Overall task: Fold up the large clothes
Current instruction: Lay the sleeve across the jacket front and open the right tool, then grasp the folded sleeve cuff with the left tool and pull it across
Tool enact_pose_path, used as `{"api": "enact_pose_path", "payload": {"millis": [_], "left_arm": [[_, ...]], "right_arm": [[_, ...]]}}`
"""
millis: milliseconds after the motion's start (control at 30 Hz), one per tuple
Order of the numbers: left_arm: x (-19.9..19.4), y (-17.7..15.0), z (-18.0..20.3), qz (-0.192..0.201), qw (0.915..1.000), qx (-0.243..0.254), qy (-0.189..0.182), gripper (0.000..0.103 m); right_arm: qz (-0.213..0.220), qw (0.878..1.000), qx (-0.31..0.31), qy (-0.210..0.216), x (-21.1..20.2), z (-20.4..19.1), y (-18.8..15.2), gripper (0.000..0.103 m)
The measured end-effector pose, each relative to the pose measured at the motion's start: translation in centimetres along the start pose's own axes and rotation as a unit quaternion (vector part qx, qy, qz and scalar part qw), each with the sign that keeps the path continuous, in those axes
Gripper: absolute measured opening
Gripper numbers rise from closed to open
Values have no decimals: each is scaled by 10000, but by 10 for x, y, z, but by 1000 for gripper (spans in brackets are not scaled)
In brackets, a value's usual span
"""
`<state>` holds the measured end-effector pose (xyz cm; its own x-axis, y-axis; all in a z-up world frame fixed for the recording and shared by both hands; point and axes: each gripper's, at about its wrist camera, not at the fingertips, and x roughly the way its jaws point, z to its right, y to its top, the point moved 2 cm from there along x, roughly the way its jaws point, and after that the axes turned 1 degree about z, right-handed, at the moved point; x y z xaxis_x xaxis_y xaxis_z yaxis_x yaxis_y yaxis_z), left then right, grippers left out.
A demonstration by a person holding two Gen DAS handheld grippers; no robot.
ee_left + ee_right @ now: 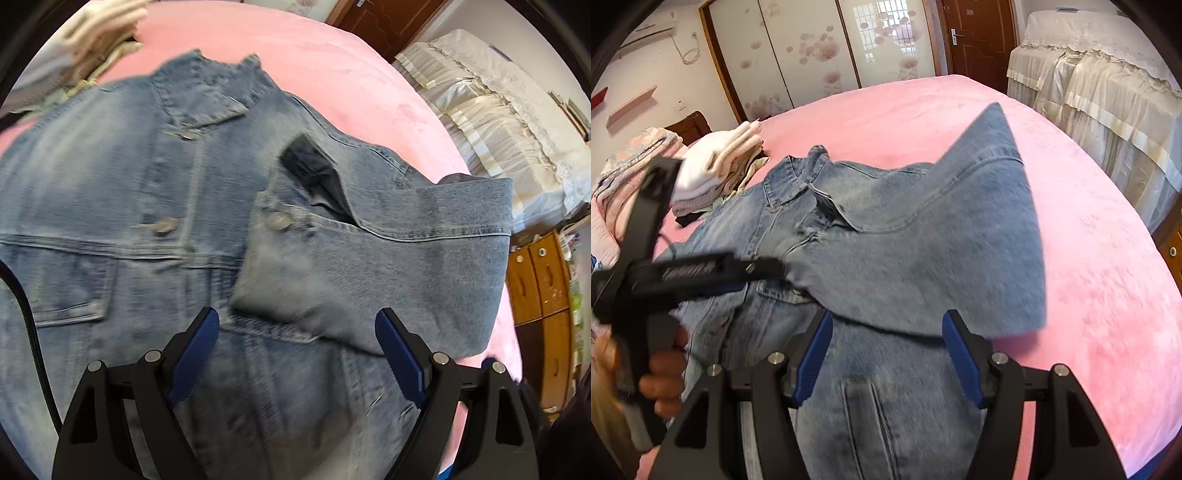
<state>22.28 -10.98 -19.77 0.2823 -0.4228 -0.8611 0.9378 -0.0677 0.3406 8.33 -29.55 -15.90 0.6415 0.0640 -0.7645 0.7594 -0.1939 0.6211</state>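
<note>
Denim jacket (849, 229) lies front-up on the pink bed (1089, 258), one sleeve (942, 251) folded across its chest. Left tongs (297, 343) and right tongs (886, 343) hover open, empty. Sleeve-folding seems underway; next likely needs gripping the other sleeve or hem.

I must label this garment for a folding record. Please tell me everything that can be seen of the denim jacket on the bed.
The denim jacket is light blue, faded, heavy cotton as it looks. It lies front side up on the pink bedcover, collar toward the stack of folded clothes. Metal buttons, a flap chest pocket and stitched seams show. One sleeve is folded across the chest, its cuff opening dark inside. Neither set of fingers grips it.
</note>
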Motion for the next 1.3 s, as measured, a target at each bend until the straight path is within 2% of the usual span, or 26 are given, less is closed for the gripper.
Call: {"api": "enact_pose_path", "payload": {"millis": [67,133,233,300,367,500,633,733,833,900,967,1033,1133,1200,1233,1267,1300], "left_arm": [[11,3,2,-63,10000,-55,-53,86],[20,6,3,-91,9999,-109,-78,80],[25,8,3,-63,9998,-148,-142,61],[30,10,3,-109,9996,-171,-190,31],[35,12,1,-117,9996,-256,-80,20],[17,19,16,185,9998,-60,57,18],[-31,41,49,711,9969,348,-4,18],[-78,65,70,1262,9899,641,15,17],[-122,96,78,1761,9811,797,100,17],[-149,113,69,2031,9758,796,158,17],[-171,126,56,2401,9671,786,315,17],[-187,126,36,2617,9616,758,341,17],[-182,113,-3,2574,9638,614,332,17],[-155,92,-41,2227,9721,450,576,18],[-139,81,-61,1970,9770,352,736,18],[-113,68,-86,1501,9845,202,885,18],[-97,60,-102,1182,9885,87,940,19]], "right_arm": [[-27,10000,-2,-25,-2,2,-3,62],[-54,10000,23,-20,-1,5,-7,62],[-62,9999,103,16,-3,9,-10,62],[-53,9998,157,55,-2,11,-10,62],[-61,9998,170,41,-2,12,-12,62],[-86,9997,93,-193,-1,14,-12,62],[-248,9983,308,-436,9,32,-14,62],[-306,9952,755,-540,19,58,-12,62],[-301,9939,933,-515,30,70,-3,62],[-243,9947,841,-545,37,68,8,62],[-84,9957,662,-643,43,61,22,62],[4,9964,497,-681,51,51,32,62],[-136,9964,286,-787,67,38,34,62],[-334,9933,100,-1098,79,30,28,62],[-375,9923,69,-1179,81,31,25,62],[-494,9912,53,-1225,84,31,21,62],[-571,9908,61,-1226,85,32,18,62]]}}
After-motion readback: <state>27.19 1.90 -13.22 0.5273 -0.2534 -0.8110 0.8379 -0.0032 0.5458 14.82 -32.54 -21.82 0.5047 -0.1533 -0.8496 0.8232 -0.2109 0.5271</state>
